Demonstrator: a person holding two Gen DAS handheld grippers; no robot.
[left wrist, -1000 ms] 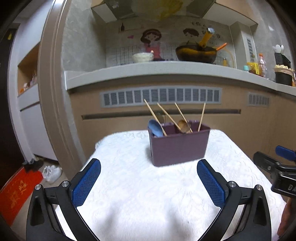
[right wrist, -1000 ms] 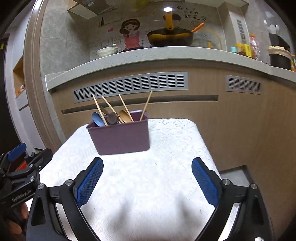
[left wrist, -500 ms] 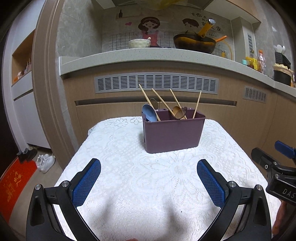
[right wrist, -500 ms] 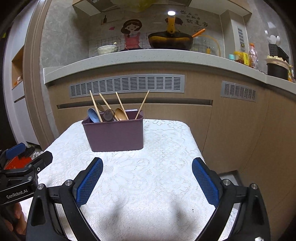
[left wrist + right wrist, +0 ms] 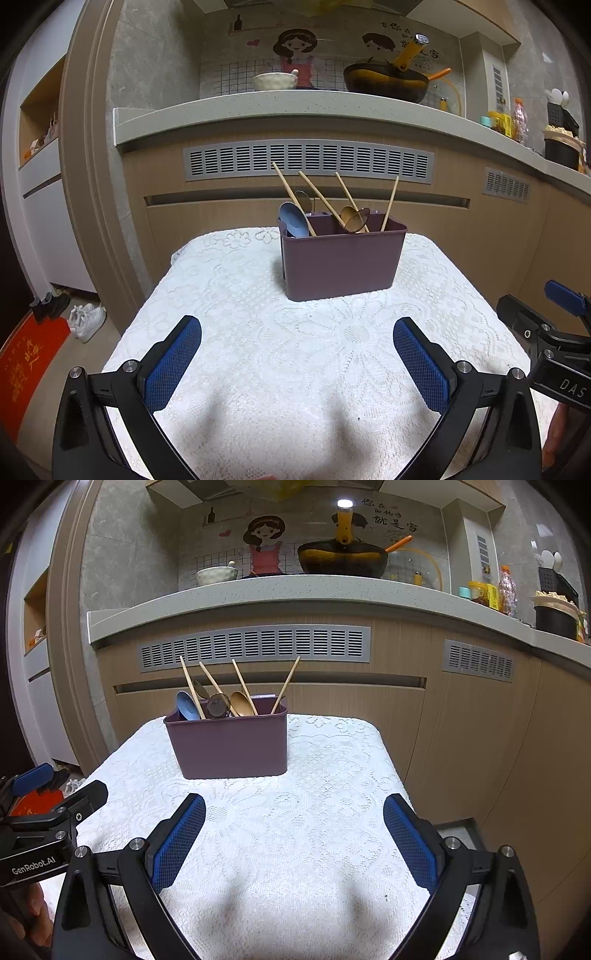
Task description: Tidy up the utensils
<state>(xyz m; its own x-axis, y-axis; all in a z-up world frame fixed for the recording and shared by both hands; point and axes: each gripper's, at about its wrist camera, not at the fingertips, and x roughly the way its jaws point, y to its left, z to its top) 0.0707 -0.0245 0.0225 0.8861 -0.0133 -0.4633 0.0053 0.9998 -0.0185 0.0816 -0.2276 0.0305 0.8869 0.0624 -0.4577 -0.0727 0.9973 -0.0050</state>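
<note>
A dark purple utensil holder [image 5: 341, 258] stands on a small table with a white lace cloth [image 5: 295, 350]; it also shows in the right wrist view [image 5: 231, 746]. Inside stand wooden chopsticks [image 5: 389, 203], a blue spoon [image 5: 293, 219], a wooden spoon [image 5: 242, 703] and a dark spoon [image 5: 218, 705]. My left gripper [image 5: 297, 354] is open and empty, above the cloth in front of the holder. My right gripper [image 5: 293, 830] is open and empty, also in front of the holder. Each gripper shows at the edge of the other's view.
A kitchen counter [image 5: 314, 107] runs behind the table with a bowl [image 5: 273, 81], a wok [image 5: 384, 79] and bottles [image 5: 517, 120]. Cabinet fronts with vent grilles [image 5: 255, 646] stand close behind. Shoes [image 5: 86, 319] and a red mat [image 5: 26, 365] lie on the floor at left.
Both views have tilted and shifted slightly; the holder now sits a little further from both grippers. Both grippers have stayed open and empty.
</note>
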